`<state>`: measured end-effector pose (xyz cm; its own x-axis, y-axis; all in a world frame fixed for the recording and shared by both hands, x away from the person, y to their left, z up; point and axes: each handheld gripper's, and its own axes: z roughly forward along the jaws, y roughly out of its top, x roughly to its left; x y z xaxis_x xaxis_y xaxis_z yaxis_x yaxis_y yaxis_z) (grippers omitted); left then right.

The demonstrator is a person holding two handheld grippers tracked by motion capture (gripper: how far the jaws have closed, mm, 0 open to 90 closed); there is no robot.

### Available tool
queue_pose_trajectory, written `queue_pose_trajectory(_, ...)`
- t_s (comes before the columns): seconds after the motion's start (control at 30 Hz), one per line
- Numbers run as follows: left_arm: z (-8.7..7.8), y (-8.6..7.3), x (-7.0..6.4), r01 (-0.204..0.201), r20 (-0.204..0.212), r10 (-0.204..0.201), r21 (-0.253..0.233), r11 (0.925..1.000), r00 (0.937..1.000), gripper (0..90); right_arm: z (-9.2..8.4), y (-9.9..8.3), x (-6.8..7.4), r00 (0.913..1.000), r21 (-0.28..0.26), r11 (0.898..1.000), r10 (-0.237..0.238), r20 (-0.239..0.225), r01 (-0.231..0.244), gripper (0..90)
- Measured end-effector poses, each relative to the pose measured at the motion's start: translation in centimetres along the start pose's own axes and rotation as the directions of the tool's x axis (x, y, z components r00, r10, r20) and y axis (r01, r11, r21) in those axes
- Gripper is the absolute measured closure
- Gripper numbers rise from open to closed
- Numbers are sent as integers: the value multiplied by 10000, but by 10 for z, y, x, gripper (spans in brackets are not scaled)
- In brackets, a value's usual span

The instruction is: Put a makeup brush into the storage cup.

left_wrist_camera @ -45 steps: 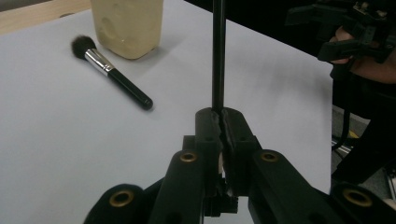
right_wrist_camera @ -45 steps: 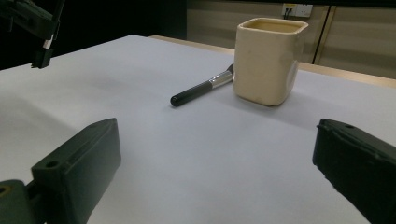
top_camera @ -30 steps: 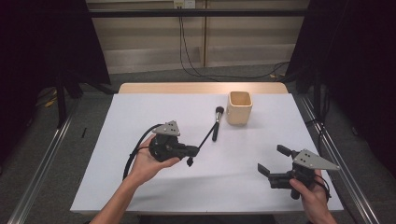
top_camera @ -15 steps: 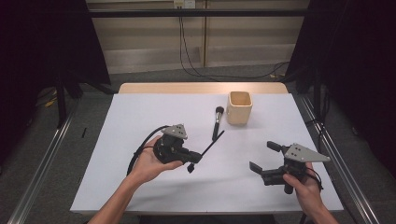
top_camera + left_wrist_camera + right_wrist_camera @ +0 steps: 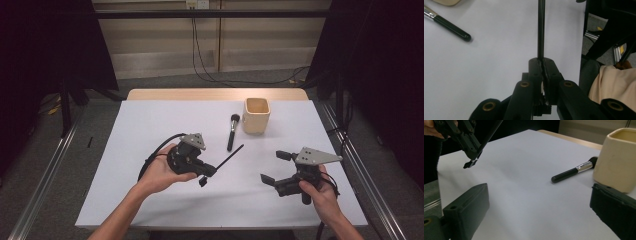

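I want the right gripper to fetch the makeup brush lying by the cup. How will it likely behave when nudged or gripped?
The brush lies flat with a round, glossy handle, so it probably rolls if nudged and may slip in the pads. It looks stiff and light. The cup close beside it could get bumped.

High view overhead facing forward, gripper views low, sharing brush

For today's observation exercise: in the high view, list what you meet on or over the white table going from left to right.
Left hand-held gripper clamped on a thin black stick → make-up brush → cream cup → right hand-held gripper, jaws apart.
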<state>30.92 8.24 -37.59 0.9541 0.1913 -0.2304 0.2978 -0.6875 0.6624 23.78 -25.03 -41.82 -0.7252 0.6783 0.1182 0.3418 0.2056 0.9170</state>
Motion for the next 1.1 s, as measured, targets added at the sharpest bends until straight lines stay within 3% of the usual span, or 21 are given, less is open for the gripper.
queue_pose_trajectory(0.23, 3, 8, -6, -411, -25, 415, 937, 9948, 9991, 862, 7, 5, 0, 9995, 343, 9993, -135, -281, 144, 6)
queue_pose_trajectory(0.47, 5, 12, -4, -406, -18, 412, 1357, 9899, 9991, 862, 15, 9, 4, 9973, 822, 9956, -406, -616, 456, 4)
queue_pose_trajectory(0.63, 6, 15, -6, -638, 85, 633, 1777, 9820, 9980, 862, 21, 14, 7, 9947, 1266, 9899, -524, -880, 634, 4)
queue_pose_trajectory(0.8, 6, 17, -7, -596, 206, 566, 1956, 9789, 9982, 862, 24, 21, 9, 9872, 1960, 9779, -424, -1540, 726, 6)
queue_pose_trajectory(1.1, 7, 19, -8, -804, 449, 716, 2413, 9671, 9964, 862, 34, 28, 10, 9789, 2572, 9572, -856, -1857, 1325, 11)
